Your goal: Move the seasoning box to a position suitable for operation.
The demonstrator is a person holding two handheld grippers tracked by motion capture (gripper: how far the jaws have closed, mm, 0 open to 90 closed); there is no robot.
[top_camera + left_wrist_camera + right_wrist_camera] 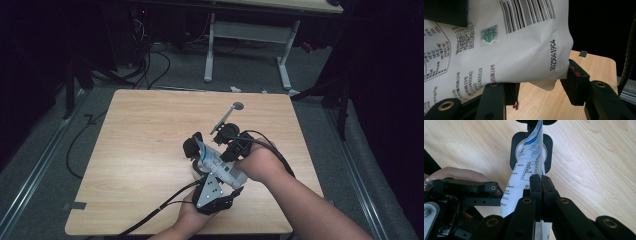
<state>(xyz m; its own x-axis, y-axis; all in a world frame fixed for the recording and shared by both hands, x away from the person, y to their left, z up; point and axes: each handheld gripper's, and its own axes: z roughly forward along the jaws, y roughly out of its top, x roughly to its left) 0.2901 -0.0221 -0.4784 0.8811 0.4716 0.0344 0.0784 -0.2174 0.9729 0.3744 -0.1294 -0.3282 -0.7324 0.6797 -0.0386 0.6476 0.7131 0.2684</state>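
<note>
Left gripper (216, 192) held low at the near edge of the wooden table (140, 150), jaws part-open and clamped across the lower body of a white printed bag (524, 50); both pads pressed against its sides in the left gripper view. Bag (216, 161) raised above the table, slightly right of centre, slanting from near the left gripper up toward the right one. Black holder with a white round centre (515, 150) seen on the table directly beneath the bag's far end. Right gripper (235, 145) angled down from the right, 2 jaws pinched fully together on the bag's thin flat edge (537, 167). Small grey disc (238, 105) lying near the far edge, well apart.
</note>
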